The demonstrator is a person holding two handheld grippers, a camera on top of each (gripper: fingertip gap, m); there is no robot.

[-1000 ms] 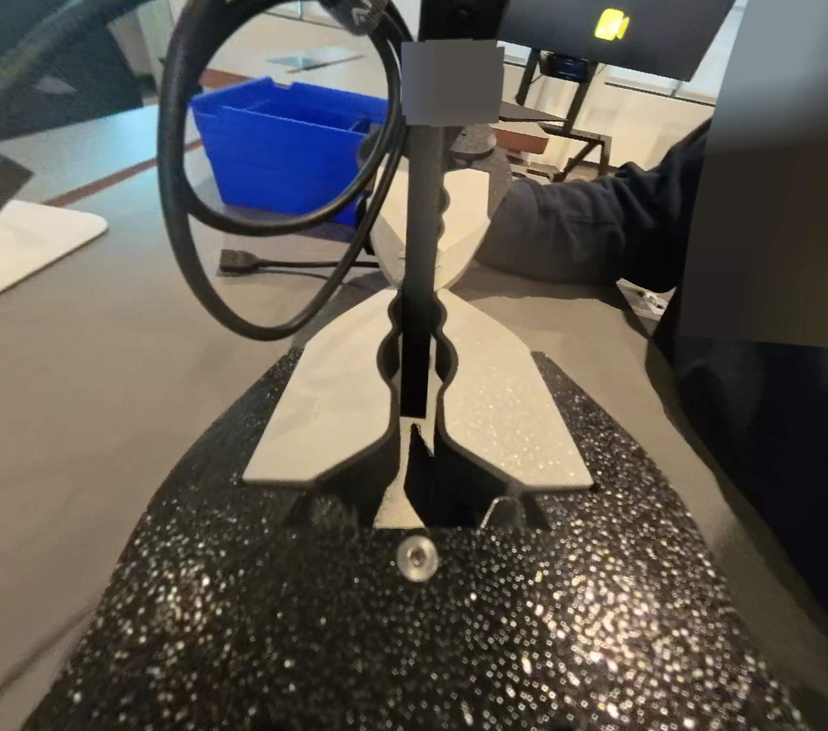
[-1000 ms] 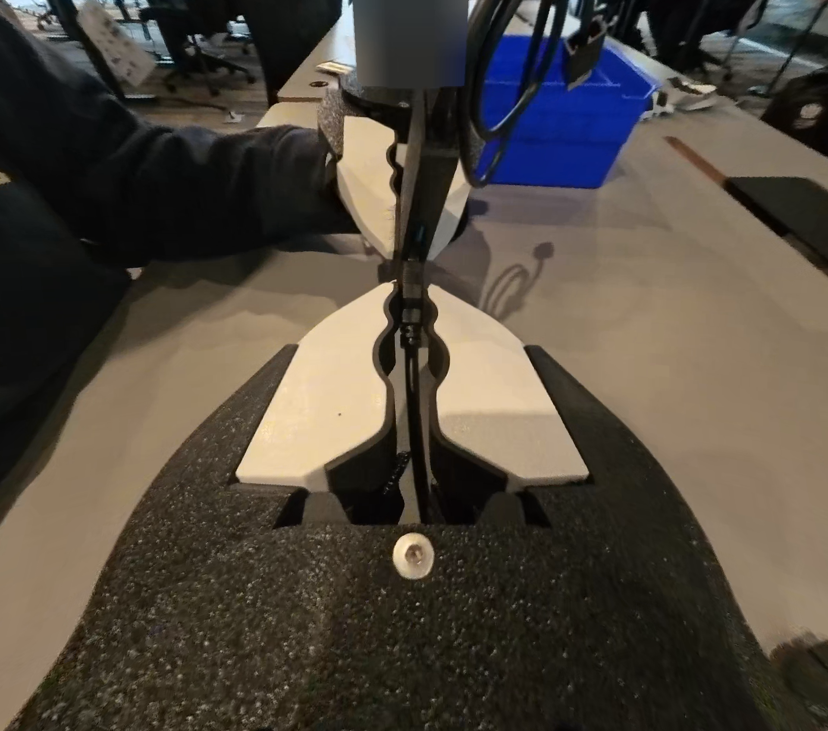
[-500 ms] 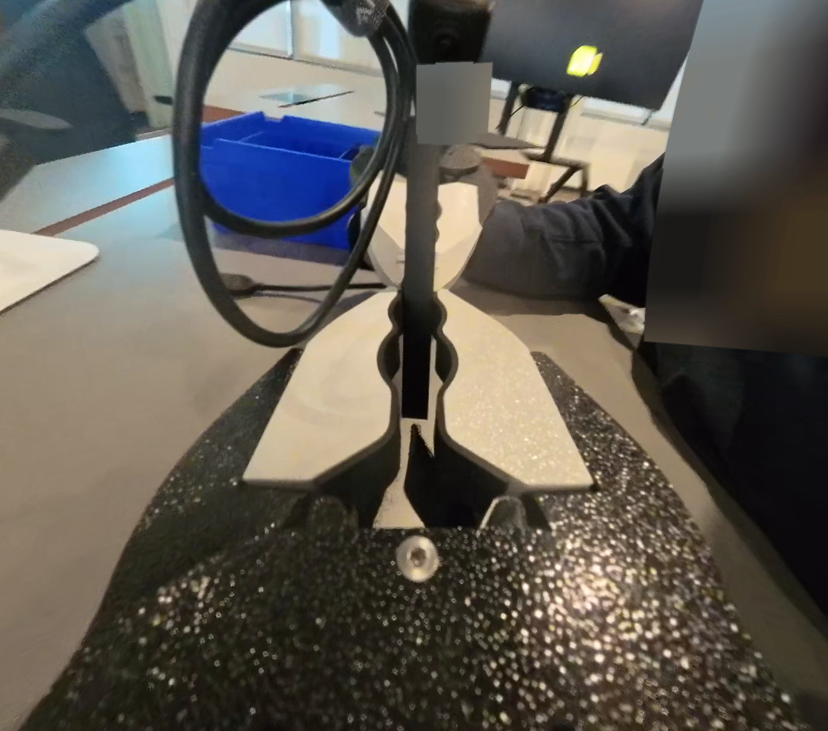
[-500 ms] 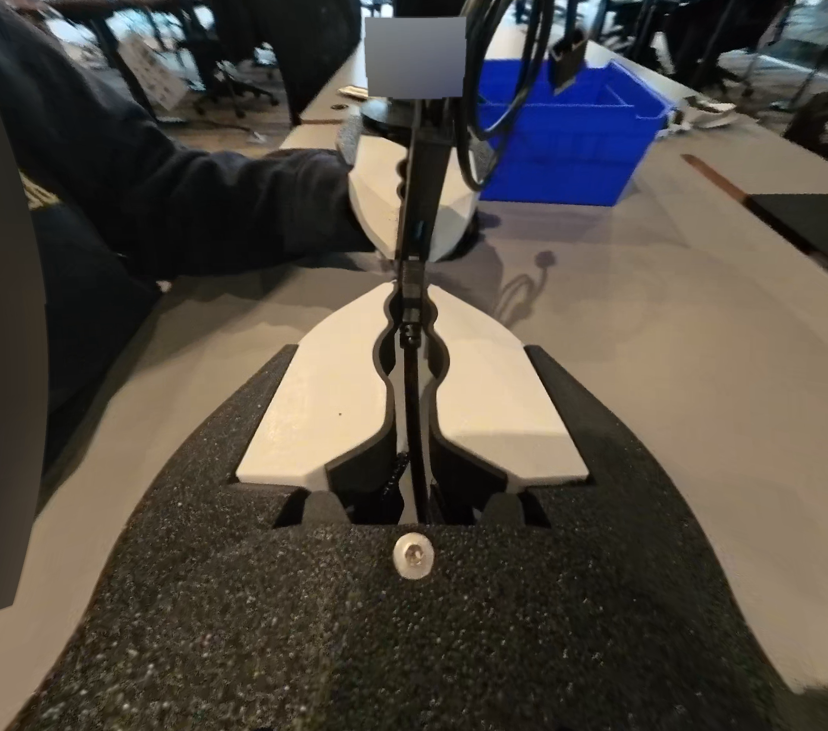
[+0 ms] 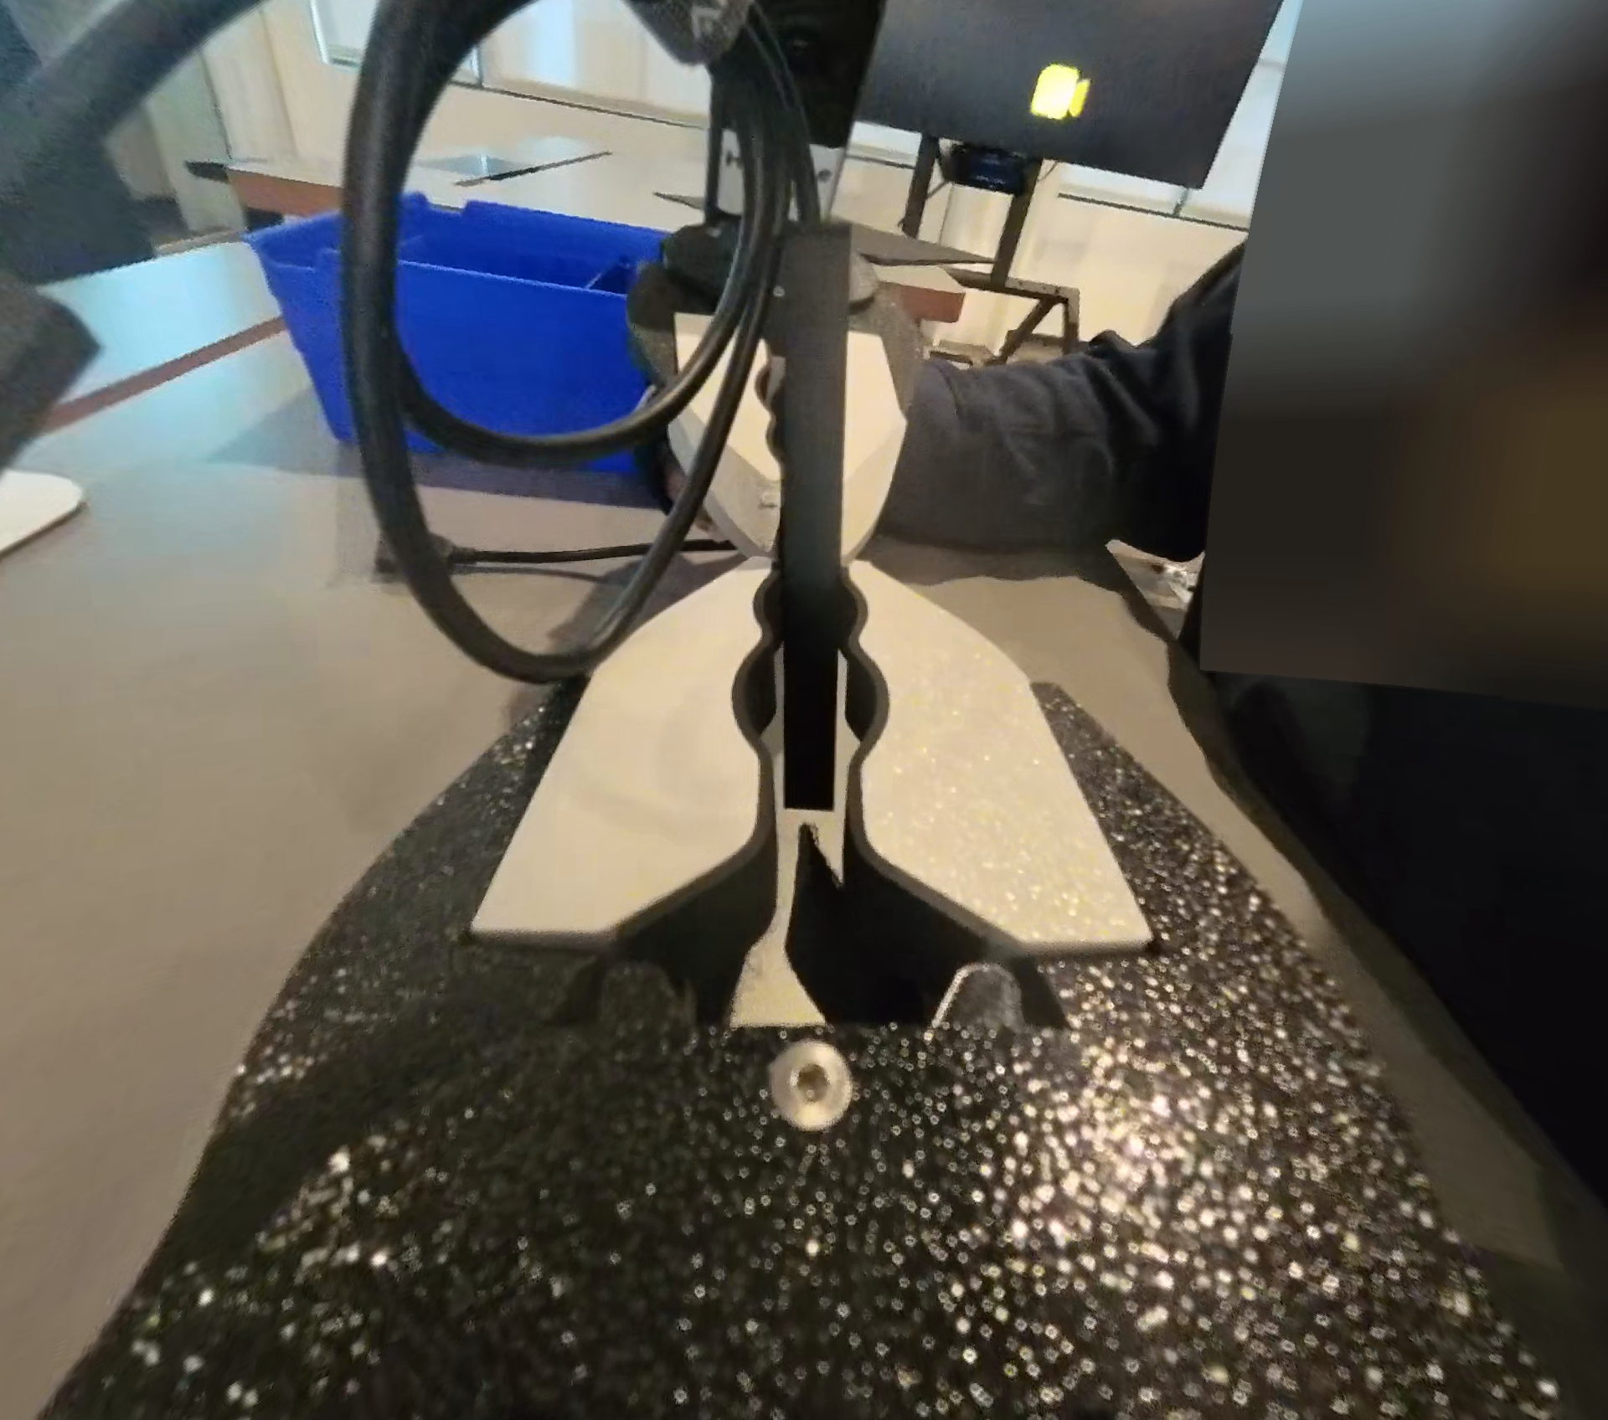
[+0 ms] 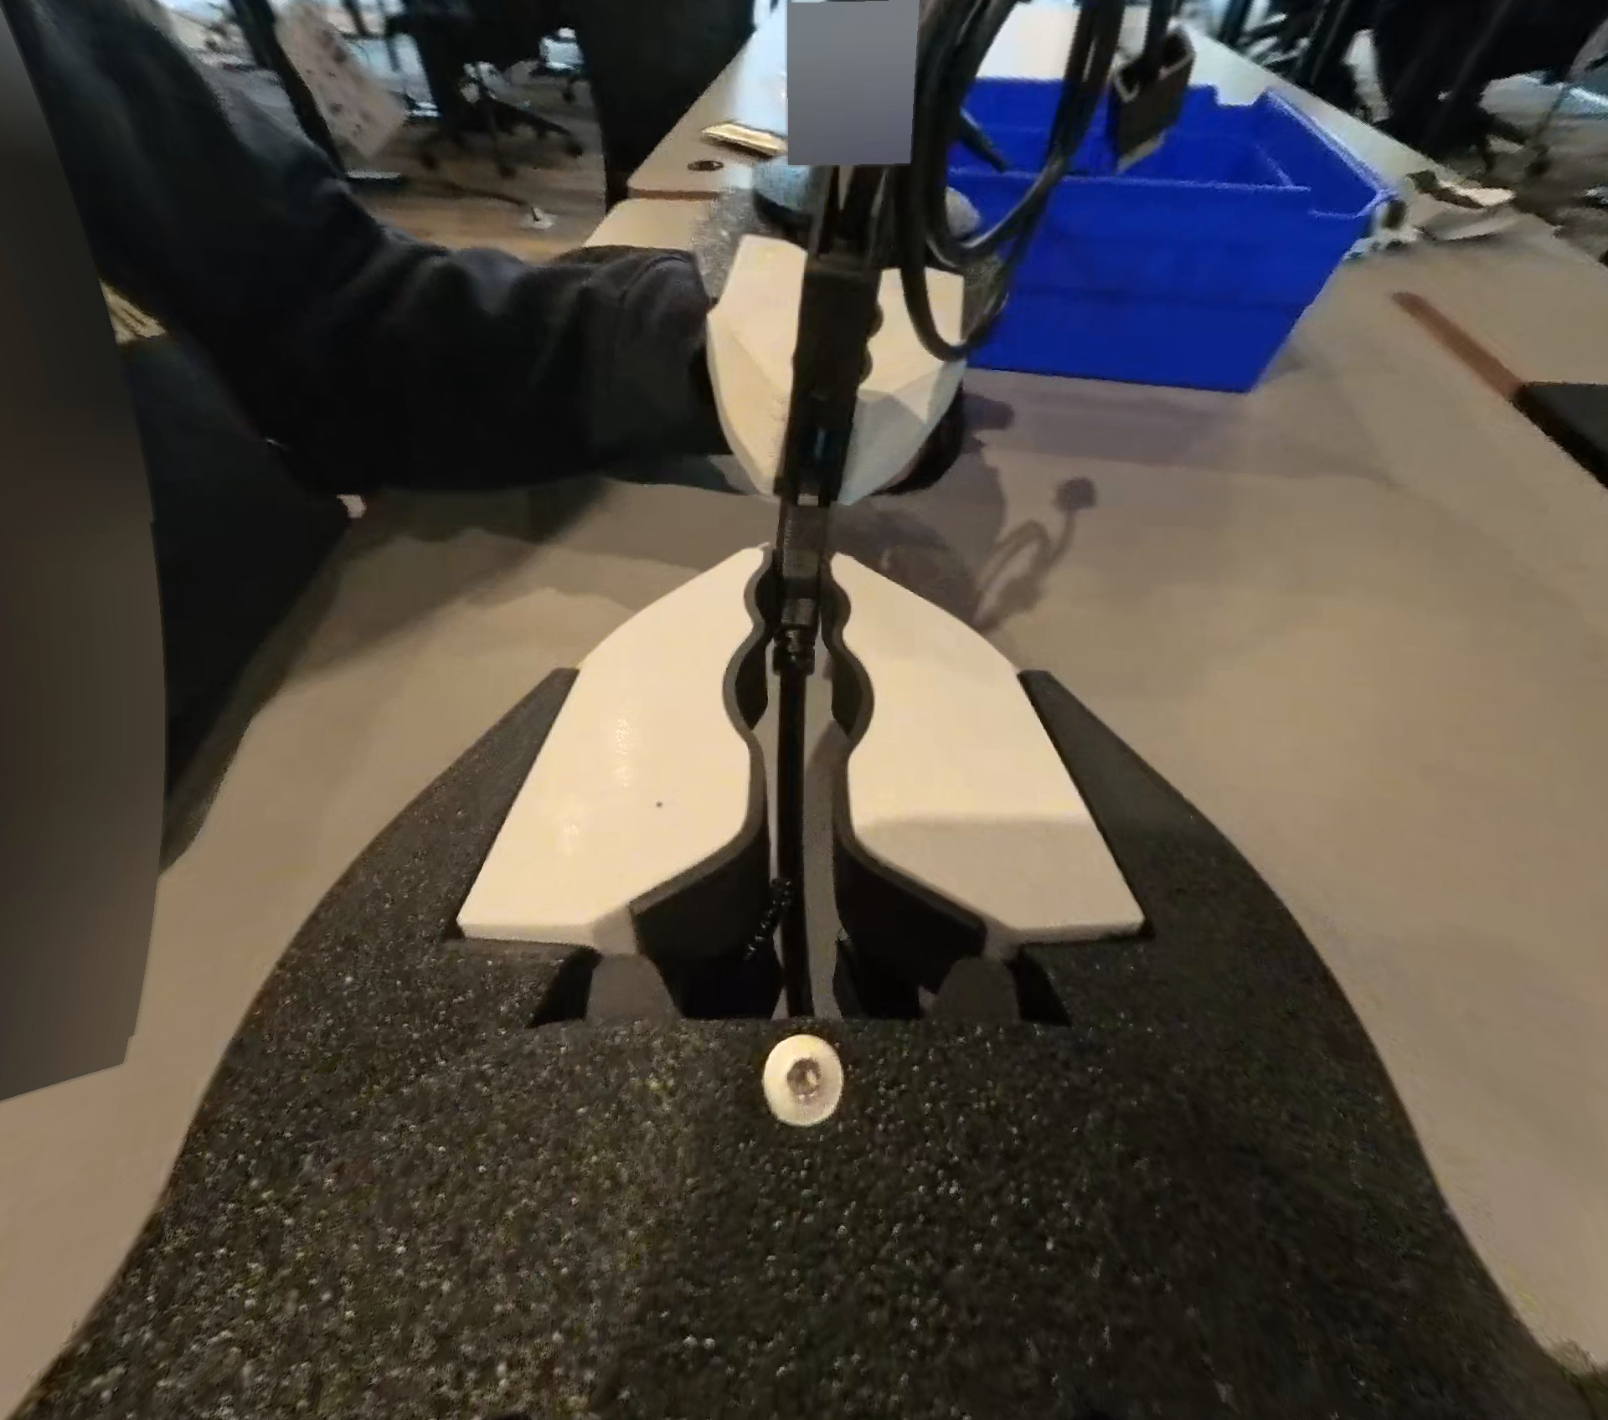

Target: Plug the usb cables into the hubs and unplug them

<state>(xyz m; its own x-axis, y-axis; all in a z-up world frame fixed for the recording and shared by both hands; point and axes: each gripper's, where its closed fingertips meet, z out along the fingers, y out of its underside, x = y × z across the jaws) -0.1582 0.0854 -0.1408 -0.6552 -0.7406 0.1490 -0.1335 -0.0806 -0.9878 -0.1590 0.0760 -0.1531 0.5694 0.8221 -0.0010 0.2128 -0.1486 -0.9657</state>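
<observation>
left gripper point(image 5: 809, 621): fingers pressed onto the flat black hub point(image 5: 814, 474), which stands on edge and runs far toward the other claw.
right gripper point(image 6: 799, 578): pinching the black plug point(image 6: 799, 552), which meets the hub's point(image 6: 831, 369) near end; its cable point(image 6: 790, 813) runs back between the fingers.
coil point(image 5: 487, 300): bundled black cable hanging off the hub, left of it, held by 1 grey strap point(image 5: 709, 4).
writing: the strap has white lettering, not copying it.
arm: dark sleeve point(image 6: 418, 352) reaches in level from the left, above the grey table point(image 6: 1262, 639).
bin point(image 6: 1157, 247): blue, far right, sitting on the table.
</observation>
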